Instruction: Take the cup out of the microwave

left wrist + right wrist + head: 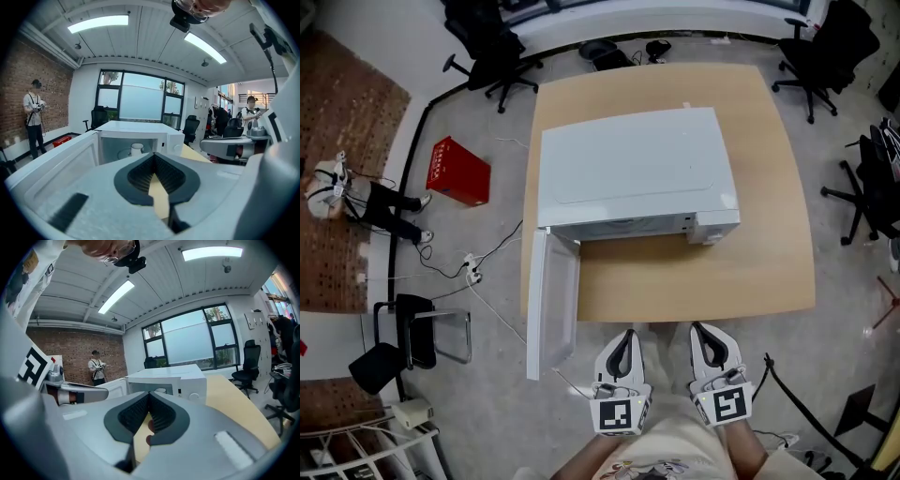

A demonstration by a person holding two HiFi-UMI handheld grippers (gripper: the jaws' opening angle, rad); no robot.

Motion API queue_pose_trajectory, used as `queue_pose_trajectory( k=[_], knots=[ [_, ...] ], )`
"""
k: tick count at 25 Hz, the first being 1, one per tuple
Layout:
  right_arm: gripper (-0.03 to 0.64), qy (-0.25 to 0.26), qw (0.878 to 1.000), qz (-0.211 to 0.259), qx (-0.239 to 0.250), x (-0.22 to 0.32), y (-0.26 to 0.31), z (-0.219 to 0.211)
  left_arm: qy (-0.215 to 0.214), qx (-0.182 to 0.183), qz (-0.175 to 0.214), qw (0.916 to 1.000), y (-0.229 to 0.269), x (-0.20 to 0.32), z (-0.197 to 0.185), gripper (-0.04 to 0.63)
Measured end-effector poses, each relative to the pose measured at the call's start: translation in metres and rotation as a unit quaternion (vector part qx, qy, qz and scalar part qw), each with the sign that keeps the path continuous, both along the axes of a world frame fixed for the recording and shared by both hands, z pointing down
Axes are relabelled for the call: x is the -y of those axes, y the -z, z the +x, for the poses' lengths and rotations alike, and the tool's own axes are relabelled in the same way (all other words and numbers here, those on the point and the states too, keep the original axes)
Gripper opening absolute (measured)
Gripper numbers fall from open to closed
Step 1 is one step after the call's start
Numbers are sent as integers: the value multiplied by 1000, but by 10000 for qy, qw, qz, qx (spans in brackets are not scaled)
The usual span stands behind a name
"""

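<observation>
- Wooden table (769, 187), light top, right half bare.
- Red box (457, 171) on grey floor, off table's left edge.
- White cables (478, 262) trail on floor by table's front left corner.
- Black office chairs: one (492, 47) off far left corner, one (820, 47) off far right corner, one (872, 187) off right edge.
- Black metal-frame chair (412, 337) on floor, front left.
- Person (33, 117) stands by brick wall (14, 93).
- Big windows (140, 101) on far wall.
- Ceiling light strips (98, 22) lit.

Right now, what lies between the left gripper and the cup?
Only bare tabletop, in the head view, from the left gripper to the open microwave; the left gripper view shows the cup inside.
</observation>
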State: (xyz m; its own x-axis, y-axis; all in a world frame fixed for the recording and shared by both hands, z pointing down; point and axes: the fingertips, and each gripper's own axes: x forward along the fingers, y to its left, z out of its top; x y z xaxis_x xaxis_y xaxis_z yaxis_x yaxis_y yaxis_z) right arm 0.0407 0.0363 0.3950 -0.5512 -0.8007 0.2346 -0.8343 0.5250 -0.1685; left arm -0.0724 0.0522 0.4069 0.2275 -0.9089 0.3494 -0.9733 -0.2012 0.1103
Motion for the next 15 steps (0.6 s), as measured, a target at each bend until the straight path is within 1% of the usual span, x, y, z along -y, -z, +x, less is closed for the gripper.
queue_pose_trajectory(
  k=[2, 3, 6, 10, 13, 15],
  knots=[
    [8, -96, 9999, 39, 11, 12, -5, 1, -101, -93, 80, 9999, -6, 15, 0, 11],
    [8, -110, 9999, 22, -35, 17, -11, 1, -177, -120, 108, 9997, -8, 23, 1, 62],
    [8, -216, 9997, -21, -151, 34, -28, 5, -370, -115, 193, 9991, -16, 46, 1, 165],
    [8, -404, 9989, -54, -243, 52, -41, 10, -421, -180, 170, 9988, -38, 78, -4, 193],
    [8, -511, 9983, -104, -270, 61, -47, 7, -378, -181, 137, 9990, -61, 106, -12, 250],
    [8, -591, 9979, -102, -228, 68, -50, 2, -353, -88, 209, 9991, -75, 125, -18, 311]
  ],
)
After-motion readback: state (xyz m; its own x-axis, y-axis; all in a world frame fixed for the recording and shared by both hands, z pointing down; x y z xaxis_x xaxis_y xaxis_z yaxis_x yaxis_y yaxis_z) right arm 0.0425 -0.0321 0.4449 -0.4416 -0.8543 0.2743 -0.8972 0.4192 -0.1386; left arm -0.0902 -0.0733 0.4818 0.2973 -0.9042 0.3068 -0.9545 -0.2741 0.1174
